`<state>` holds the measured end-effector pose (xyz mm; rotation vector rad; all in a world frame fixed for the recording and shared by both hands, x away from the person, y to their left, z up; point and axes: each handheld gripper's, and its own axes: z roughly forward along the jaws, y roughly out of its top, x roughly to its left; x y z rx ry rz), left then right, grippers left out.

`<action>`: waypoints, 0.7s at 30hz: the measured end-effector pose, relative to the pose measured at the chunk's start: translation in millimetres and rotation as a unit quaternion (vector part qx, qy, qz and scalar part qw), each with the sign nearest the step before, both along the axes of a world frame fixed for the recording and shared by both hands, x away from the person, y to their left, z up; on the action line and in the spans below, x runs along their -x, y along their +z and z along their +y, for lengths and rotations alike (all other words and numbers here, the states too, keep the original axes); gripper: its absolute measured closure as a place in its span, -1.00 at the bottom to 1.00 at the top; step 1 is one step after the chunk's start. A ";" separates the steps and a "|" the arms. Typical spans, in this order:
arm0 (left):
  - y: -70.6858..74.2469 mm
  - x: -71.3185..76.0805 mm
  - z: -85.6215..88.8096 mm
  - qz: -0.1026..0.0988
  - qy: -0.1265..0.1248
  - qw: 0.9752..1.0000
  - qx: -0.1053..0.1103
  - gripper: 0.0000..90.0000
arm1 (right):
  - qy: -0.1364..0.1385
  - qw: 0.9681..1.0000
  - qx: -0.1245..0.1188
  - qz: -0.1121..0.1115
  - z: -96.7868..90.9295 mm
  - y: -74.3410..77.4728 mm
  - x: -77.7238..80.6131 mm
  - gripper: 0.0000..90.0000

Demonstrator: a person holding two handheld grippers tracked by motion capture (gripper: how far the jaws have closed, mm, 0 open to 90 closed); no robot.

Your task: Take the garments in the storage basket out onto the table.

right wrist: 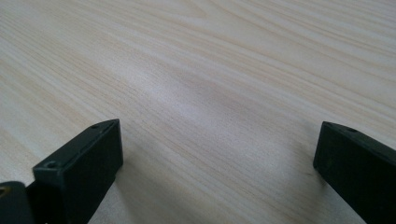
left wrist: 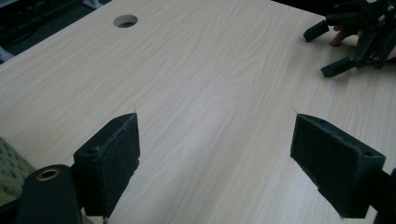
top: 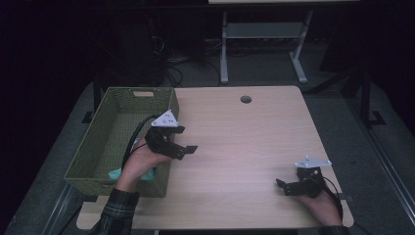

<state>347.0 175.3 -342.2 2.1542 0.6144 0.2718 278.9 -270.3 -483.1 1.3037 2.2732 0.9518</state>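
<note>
A light wooden tabletop (top: pixel 235 147) was seen from the high view, with a round cable hole (top: pixel 245 99) near its far edge. A green woven basket (top: pixel 115 117) stood at the tabletop's left edge, partly overhanging it. Inside the basket, at its near right corner, a pale teal item (top: pixel 117 173) was partly hidden by the person's left forearm; what it was could not be told.

The left tool (top: pixel 188 148) was held just to the right of the basket's right wall, above the bare tabletop, with its grey three-cornered plate (top: pixel 165 119) on top. In the left gripper view its two black jaws were spread wide apart, with nothing between them but wood grain. The basket's weave (left wrist: pixel 9 163) was glimpsed at the lower left of that view, and the cable hole (left wrist: pixel 125 20) lay ahead near the top.

The right tool (top: pixel 283 186) was held well to the right of the basket, near the tabletop's near right corner, low over the surface. It was also caught from the left gripper view (left wrist: pixel 327 49), far off at the upper right. In the right gripper view its jaws were likewise wide apart and nothing was gripped; only bare wood lay between them.

A sleeve in dark plaid (top: pixel 117 210) was seen on the left arm, beside the basket's near wall. A second table's grey legs (top: pixel 224 49) stood on the floor beyond the basket.
</note>
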 end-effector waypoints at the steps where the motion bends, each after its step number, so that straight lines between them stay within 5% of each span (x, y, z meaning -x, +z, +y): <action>1: 0.5 0.2 1.5 0.001 0.002 1.000 0.000 -0.67 | 0.000 1.000 0.000 0.000 0.0 0.1 0.0 -0.98; 21: 3.4 -2.5 35.5 0.000 0.036 0.999 0.003 -0.67 | 0.000 1.000 0.000 0.001 -0.1 0.1 0.0 -0.98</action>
